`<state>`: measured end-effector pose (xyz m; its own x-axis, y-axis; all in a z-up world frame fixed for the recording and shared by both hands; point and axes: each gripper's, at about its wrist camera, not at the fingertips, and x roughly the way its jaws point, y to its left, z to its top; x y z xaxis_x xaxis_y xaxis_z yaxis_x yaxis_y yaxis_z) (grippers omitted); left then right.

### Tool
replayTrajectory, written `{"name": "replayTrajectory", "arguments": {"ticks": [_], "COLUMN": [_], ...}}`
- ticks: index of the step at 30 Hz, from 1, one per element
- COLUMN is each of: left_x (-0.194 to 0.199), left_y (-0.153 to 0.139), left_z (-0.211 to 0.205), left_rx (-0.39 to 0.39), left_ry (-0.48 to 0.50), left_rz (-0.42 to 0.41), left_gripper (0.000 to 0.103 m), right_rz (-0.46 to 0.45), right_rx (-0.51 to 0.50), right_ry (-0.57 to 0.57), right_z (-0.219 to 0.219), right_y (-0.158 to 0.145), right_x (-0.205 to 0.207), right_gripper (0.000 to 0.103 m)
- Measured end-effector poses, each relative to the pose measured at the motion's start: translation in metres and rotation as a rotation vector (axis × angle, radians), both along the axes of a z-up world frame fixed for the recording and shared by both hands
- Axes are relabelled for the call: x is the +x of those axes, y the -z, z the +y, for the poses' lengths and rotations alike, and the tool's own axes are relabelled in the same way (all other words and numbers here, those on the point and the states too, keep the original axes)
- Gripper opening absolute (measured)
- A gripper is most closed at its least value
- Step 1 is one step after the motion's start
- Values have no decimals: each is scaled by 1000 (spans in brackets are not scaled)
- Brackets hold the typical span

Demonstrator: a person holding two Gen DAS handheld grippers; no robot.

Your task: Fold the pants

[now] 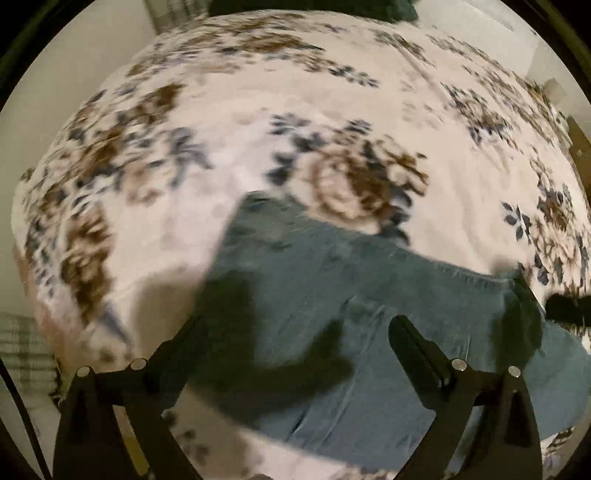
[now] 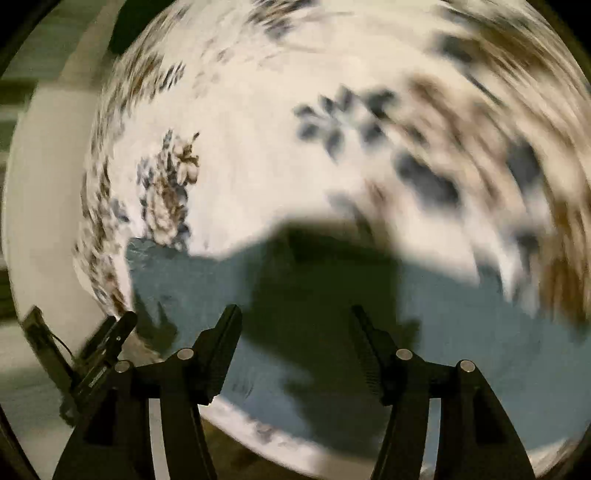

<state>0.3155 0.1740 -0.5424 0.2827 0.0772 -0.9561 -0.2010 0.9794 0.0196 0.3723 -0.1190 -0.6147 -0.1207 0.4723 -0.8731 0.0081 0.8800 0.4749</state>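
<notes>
The blue-grey pants (image 1: 369, 314) lie flat on a white bedspread with brown and blue flowers (image 1: 258, 92). In the left wrist view my left gripper (image 1: 299, 321) is open above the pants, holding nothing. The other gripper's tip (image 1: 565, 306) shows at the right edge by the pants. In the right wrist view the pants (image 2: 461, 350) spread across the lower half, partly in dark shadow. My right gripper (image 2: 295, 314) is open above them and empty. The left gripper (image 2: 107, 339) shows at the lower left near the pants' corner. Both views are motion-blurred.
The flowered bedspread (image 2: 258, 147) covers the bed. A dark pillow (image 1: 314, 9) lies at the far end. The bed's near edge (image 2: 258, 421) runs below the pants, with floor beyond. A pale wall (image 1: 74, 74) is at the left.
</notes>
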Motion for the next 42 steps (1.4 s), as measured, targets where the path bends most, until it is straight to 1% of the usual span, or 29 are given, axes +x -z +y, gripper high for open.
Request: {"name": "replayTrajectory", "arguments": {"ticks": [2,3,4,5,6,8,9,11,12,14,15,16,18,21,22,23,24,25,26,27,28,31,33,35,36,38,39,40,42], "left_x": [10,14,14,14,13,10,8,4,3,2,3,3,4,11,13,15,16,17,19,19,19,15,15,14,15,15,14,14,14], "left_y": [14,22,27,32,37,46,49,51,51,48,46,45,43,42,43,43,44,46,46,48,49,50,48,46,44,35,32,26,15], "left_z": [-10,-13,-12,-12,-10,-4,-1,4,5,8,8,8,7,4,4,3,3,2,1,1,1,-3,-9,-11,-11,-12,-12,-14,-20], "left_rx": [19,17,22,22,12,3,-3,-12,-16,-26,-29,-31,-21,-15,-12,-11,-8,-5,-3,0,8,3,30,35,31,24,23,22,28], "left_ry": [20,32,34,33,30,11,4,-9,-15,-23,-27,-26,-20,-9,-8,-7,-5,-3,-2,2,9,41,58,59,56,50,49,50,55], "left_rz": [23,33,44,57,72,92,97,98,103,106,105,102,96,96,98,100,100,100,99,98,99,93,98,104,102,93,82,70,45], "left_gripper": [100,100,100,100,100,100,100,100,100,100,100,100,100,100,100,100,100,100,100,100,100,100,100,100,100,100,100,100,100], "right_rz": [11,28,41,51,32,9,-13,-5,5,47,90,149,193,317,338,322,310,305,291,259,222,191,198,118,91,9,-41,-38,3], "right_rx": [-8,-23,-2,5,-27,1,-13,57,93,139,161,169,158,134,121,110,125,143,154,159,165,224,214,40,-1,-79,-43,22,117], "right_ry": [-114,-174,-226,-256,-281,-199,-152,-3,26,14,2,-13,-34,-130,-179,-205,-230,-248,-255,-255,-220,-52,-40,-67,-30,62,108,122,108], "right_z": [18,24,28,32,31,9,0,-31,-39,-41,-37,-32,-30,-9,5,9,14,17,18,17,8,-33,-39,-38,-44,-66,-74,-79,-72], "right_y": [13,22,27,28,25,16,10,5,5,8,15,25,39,68,73,73,72,70,67,59,50,39,39,27,19,-5,-21,-28,-28], "right_x": [28,26,21,15,10,13,11,14,16,20,23,27,32,24,20,19,19,19,21,24,32,46,41,36,36,36,32,31,20], "right_gripper": [62,53,27,18,14,8,4,3,3,5,15,35,52,52,52,52,39,19,17,11,10,10,11,13,17,19,20,27,29]}}
